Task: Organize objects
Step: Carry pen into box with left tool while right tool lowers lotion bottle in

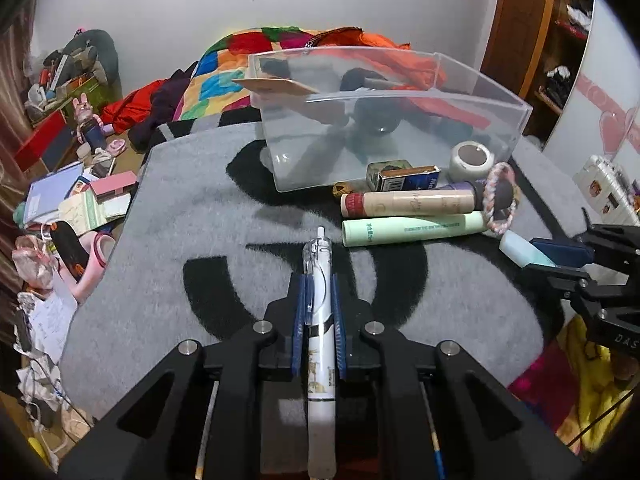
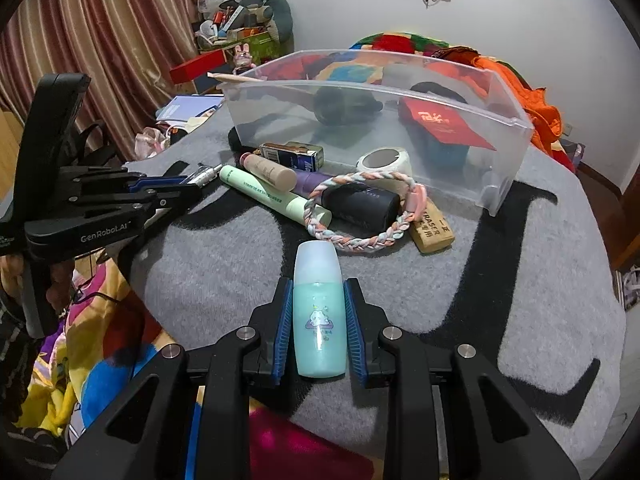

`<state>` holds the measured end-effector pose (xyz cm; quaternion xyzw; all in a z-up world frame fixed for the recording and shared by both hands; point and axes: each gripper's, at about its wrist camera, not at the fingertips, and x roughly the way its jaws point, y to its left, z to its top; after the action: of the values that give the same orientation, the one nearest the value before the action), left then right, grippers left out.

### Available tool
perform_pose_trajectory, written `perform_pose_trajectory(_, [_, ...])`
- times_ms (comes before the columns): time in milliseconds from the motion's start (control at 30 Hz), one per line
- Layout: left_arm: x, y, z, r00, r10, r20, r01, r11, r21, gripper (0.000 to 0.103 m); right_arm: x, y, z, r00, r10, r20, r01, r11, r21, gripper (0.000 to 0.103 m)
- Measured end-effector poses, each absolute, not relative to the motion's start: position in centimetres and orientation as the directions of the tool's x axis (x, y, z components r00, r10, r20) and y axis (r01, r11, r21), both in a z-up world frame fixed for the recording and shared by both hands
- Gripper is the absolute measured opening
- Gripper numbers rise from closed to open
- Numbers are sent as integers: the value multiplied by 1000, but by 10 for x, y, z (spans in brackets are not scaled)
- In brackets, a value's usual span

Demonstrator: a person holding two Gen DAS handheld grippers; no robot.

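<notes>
Both hands are loaded here. The left gripper [image 1: 319, 312] has its blue pads clamped on a slim white plastic click-pen with a clear clip end [image 1: 320, 320], the pen running lengthwise between the fingers with its tip poking out toward the clear plastic storage bin [image 1: 496, 128]. The right gripper [image 2: 318, 320] is closed around a small teal plastic bottle with a frosted cap [image 2: 319, 312], cap pointing at the bin too.

The bin sits on the grey-and-black blanket [image 1: 180, 216], and both held items hover short of its front wall. Against that wall lies the rest of the pile: a pale green tube [image 2: 272, 198], a beige tube [image 2: 269, 171], a braided pastel hair band [image 2: 360, 236] and a white tape roll [image 2: 385, 162].

Handling looks easy. The pen is probably light and stiff but smooth and round, so it could roll or slide in the pads; a mid-barrel hold suits it. The bottle is likely light, rigid and slick; gripping its flat sides below the cap seems safest.
</notes>
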<state>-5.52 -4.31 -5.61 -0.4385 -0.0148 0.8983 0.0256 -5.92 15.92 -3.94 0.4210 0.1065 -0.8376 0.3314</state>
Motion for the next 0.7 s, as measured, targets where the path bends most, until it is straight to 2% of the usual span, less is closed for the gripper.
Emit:
perform_pose_trajectory(467, [-29, -36, 11, -755, 103, -648, -37, -993, -115, 12, -67, 175, 3, -516, -494, -700, 598, -792, 119, 23])
perform_pose_trajectory(700, [-39, -26, 30, -780, 124, -614, -60, -991, -123, 12, -80, 179, 26, -565, -501, -655, 574, -809, 123, 23])
